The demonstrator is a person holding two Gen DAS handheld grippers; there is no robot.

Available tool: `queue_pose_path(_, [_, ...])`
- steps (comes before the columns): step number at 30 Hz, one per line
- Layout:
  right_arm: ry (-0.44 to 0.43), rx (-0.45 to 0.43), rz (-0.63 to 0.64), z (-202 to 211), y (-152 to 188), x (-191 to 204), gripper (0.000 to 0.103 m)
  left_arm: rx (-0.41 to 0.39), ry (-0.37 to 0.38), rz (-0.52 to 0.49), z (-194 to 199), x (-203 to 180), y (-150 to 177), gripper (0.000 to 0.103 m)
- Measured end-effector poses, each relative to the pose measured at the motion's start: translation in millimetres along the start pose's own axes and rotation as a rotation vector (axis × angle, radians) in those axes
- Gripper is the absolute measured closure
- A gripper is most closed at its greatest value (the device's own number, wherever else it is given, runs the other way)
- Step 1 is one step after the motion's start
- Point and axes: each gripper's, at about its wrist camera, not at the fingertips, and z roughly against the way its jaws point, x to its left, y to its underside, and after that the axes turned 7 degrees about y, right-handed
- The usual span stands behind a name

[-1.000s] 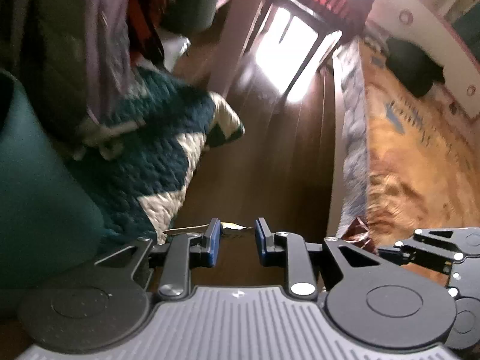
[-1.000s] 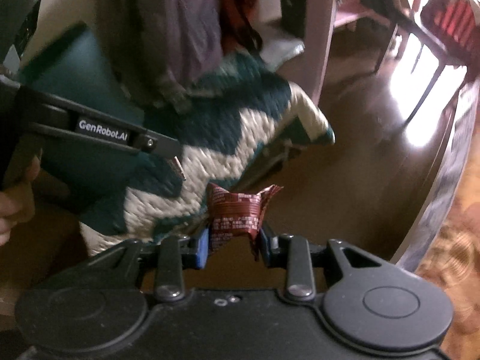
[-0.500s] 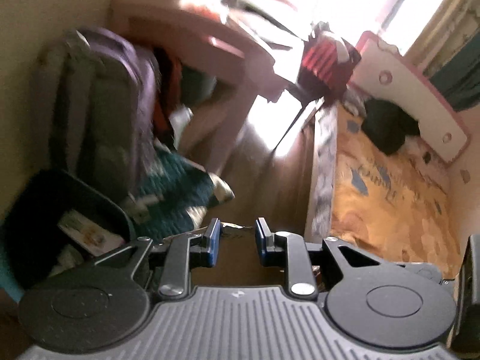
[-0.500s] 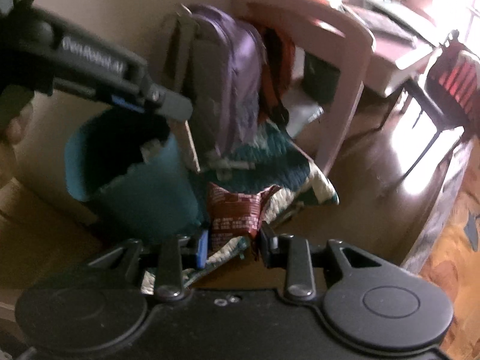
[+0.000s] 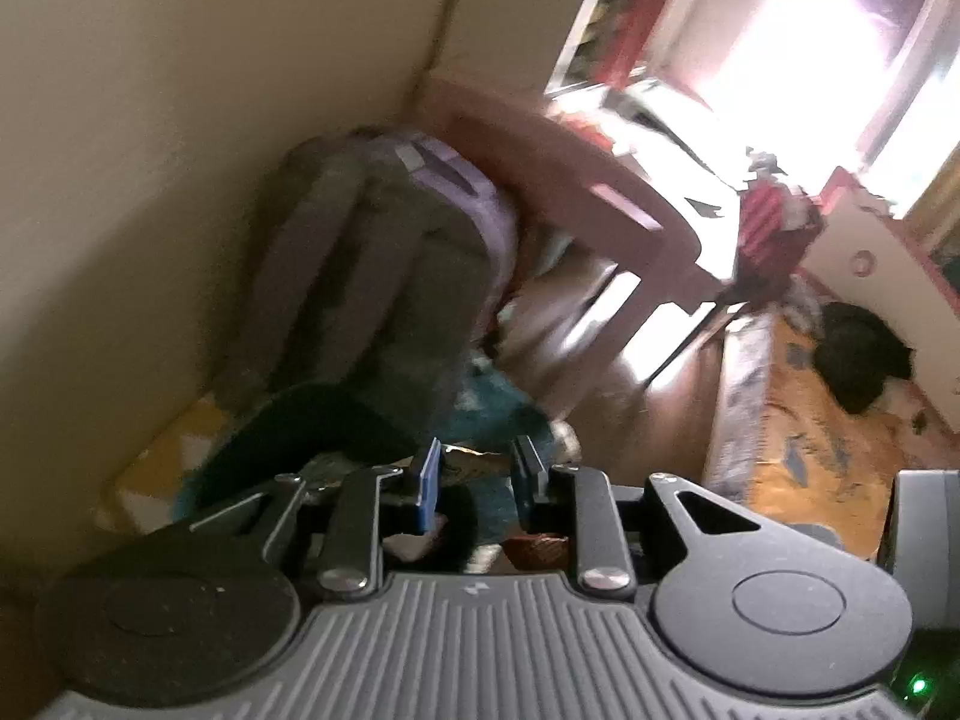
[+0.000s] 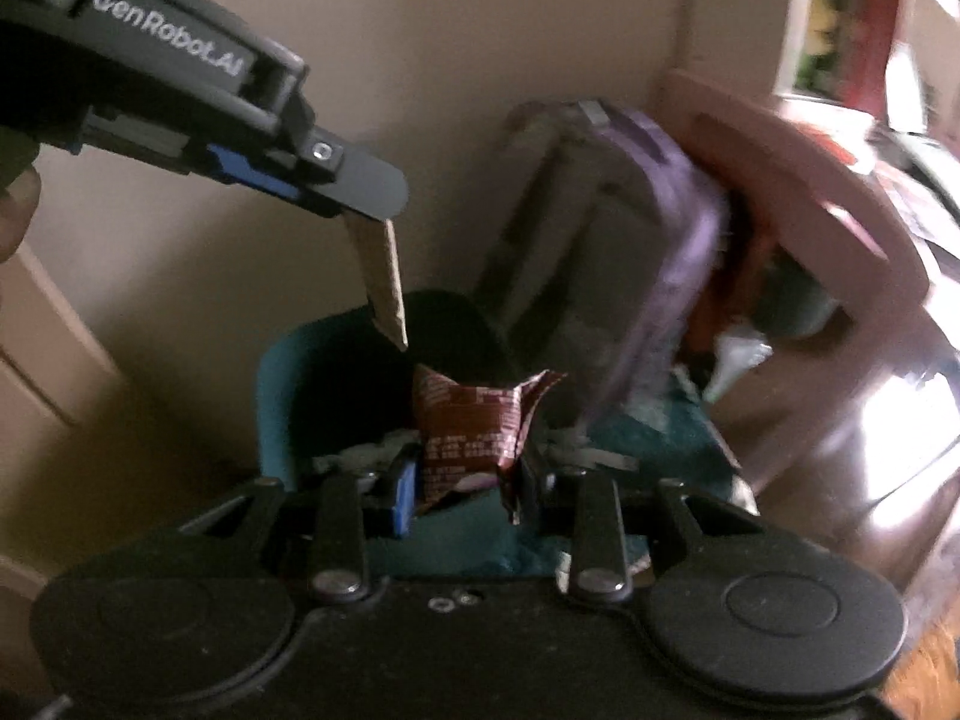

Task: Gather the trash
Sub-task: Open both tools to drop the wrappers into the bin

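Note:
My right gripper [image 6: 465,489] is shut on a crumpled dark red wrapper [image 6: 474,426] and holds it just in front of the teal trash bin [image 6: 282,414]. My left gripper [image 5: 477,480] is shut on a flat tan strip of trash [image 5: 471,457]; in the right wrist view that strip [image 6: 381,279] hangs down from the left gripper over the bin's dark opening. The bin [image 5: 300,420] lies below the left gripper's fingers, with paper scraps inside it.
A grey and purple backpack [image 6: 606,252] leans against the wall behind the bin. A pink chair [image 6: 798,192] stands to the right. A teal zigzag rug [image 6: 654,438] lies on the brown wood floor [image 5: 672,420]. A bed with an orange cover [image 5: 804,438] is far right.
Both grippers have risen and swung toward the bin with their trash held. The left gripper's strip now hangs over the bin opening.

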Motion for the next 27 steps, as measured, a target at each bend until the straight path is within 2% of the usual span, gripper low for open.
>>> queue_pose_path(6, [-0.029,0.095,0.084,-65,-5,41,0.070,0.101,-0.059,0.045,-44,57,17,0.079])
queue_pose_path(11, [-0.033,0.201,0.096,-115,6,58,0.070,0.183,-0.055,0.067,-81,83,34,0.079])
queue_pose_path(16, [0.016,0.278,0.118,-148,13,68,0.069,0.241,-0.044,0.066,-105,95,50,0.079])
queue_pose_path(19, [0.018,0.310,0.100,-156,13,69,0.066,0.273,-0.040,0.052,-115,98,57,0.079])
queue_pose_path(27, [0.041,0.291,0.093,-153,13,71,0.061,0.307,-0.035,0.001,-121,101,68,0.078])
